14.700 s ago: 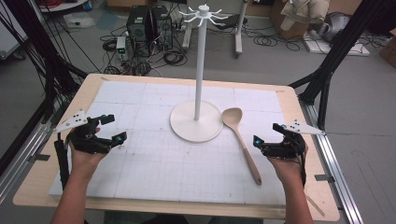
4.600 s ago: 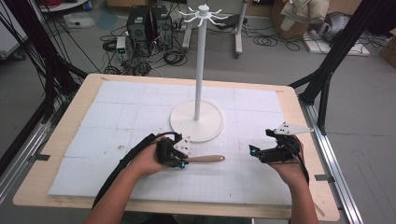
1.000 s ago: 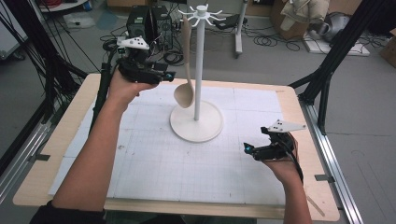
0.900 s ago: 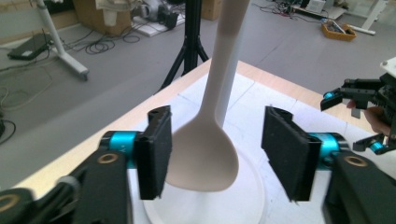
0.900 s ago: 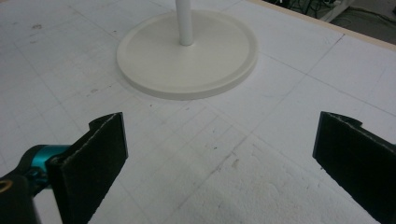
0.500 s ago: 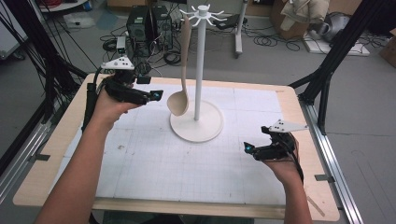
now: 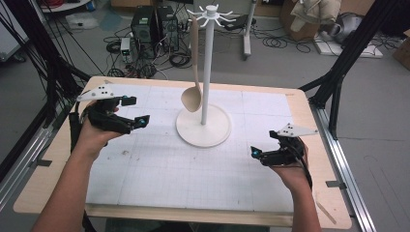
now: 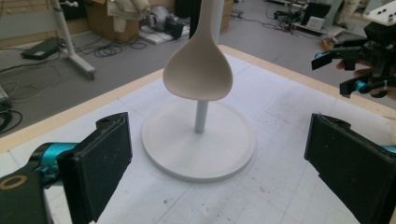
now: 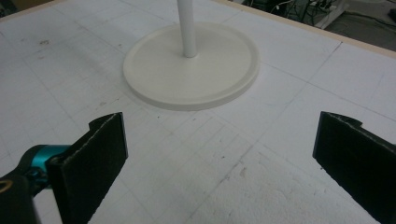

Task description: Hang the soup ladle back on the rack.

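A pale wooden spoon [image 7: 192, 96] hangs bowl-down from a hook at the top of the white stand [image 7: 208, 67], swinging free above the round base [image 7: 212, 137]. My left gripper [image 7: 136, 111] is open and holds nothing, a little left of the base and above the mat. In the left gripper view the spoon bowl [image 8: 198, 72] hangs ahead of the wide-apart jaws, in front of the pole [image 8: 201, 117]. My right gripper [image 7: 257, 155] rests open and holds nothing near the mat's right side. In the right gripper view it faces the base [image 9: 191, 70].
A white gridded mat [image 7: 193, 174] covers the wooden table [image 7: 63, 145]. A thin wooden stick [image 7: 325, 211] lies near the front right corner. Black frame posts [image 7: 338, 82] stand at the table's sides. Computers and cables [image 7: 150, 29] sit on the floor behind.
My left gripper has dropped down and drawn back toward me on the left, away from the spoon. The spoon stays hanging on the stand. The right gripper has not moved.
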`<state>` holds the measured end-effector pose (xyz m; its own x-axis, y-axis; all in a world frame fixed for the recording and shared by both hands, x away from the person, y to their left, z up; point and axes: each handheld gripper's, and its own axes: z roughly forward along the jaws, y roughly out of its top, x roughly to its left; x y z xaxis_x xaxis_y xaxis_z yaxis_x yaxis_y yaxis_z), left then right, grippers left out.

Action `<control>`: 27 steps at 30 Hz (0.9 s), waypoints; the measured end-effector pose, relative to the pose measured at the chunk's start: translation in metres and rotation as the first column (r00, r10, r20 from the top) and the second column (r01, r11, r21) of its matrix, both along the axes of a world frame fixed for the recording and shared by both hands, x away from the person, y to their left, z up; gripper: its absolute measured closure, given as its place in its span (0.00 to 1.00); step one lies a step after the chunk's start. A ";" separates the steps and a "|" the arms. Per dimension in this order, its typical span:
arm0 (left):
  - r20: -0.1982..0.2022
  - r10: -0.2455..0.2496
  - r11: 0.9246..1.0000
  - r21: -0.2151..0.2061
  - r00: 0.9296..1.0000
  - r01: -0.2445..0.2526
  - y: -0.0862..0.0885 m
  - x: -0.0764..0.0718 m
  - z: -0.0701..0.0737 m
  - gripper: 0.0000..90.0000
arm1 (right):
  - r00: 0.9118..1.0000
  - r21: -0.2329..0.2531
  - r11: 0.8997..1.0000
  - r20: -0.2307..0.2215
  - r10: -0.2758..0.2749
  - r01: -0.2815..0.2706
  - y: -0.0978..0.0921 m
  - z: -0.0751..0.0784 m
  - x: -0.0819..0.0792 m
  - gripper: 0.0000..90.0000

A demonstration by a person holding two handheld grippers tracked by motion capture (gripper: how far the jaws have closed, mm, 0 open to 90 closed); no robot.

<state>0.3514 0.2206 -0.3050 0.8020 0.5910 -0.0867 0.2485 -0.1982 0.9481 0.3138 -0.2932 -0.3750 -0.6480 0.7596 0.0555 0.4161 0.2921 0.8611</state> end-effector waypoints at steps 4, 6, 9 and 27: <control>-0.002 -0.001 1.000 -0.017 1.000 0.001 0.007 -0.005 -0.008 0.07 | 1.000 0.010 1.000 0.011 0.004 -0.004 0.004 0.003 0.000 0.02; -0.003 0.019 1.000 -0.024 1.000 -0.019 0.013 -0.008 -0.013 0.04 | 1.000 0.005 1.000 0.016 0.011 -0.011 0.006 0.004 0.002 0.02; -0.002 0.028 0.999 -0.025 1.000 -0.028 0.018 -0.010 -0.016 0.04 | 1.000 0.010 1.000 0.014 0.021 -0.021 0.008 0.006 0.004 0.02; -0.029 0.021 1.000 -0.007 0.999 -0.022 0.021 -0.012 -0.035 0.02 | 1.000 0.009 1.000 0.015 0.013 -0.013 0.000 0.013 0.011 0.02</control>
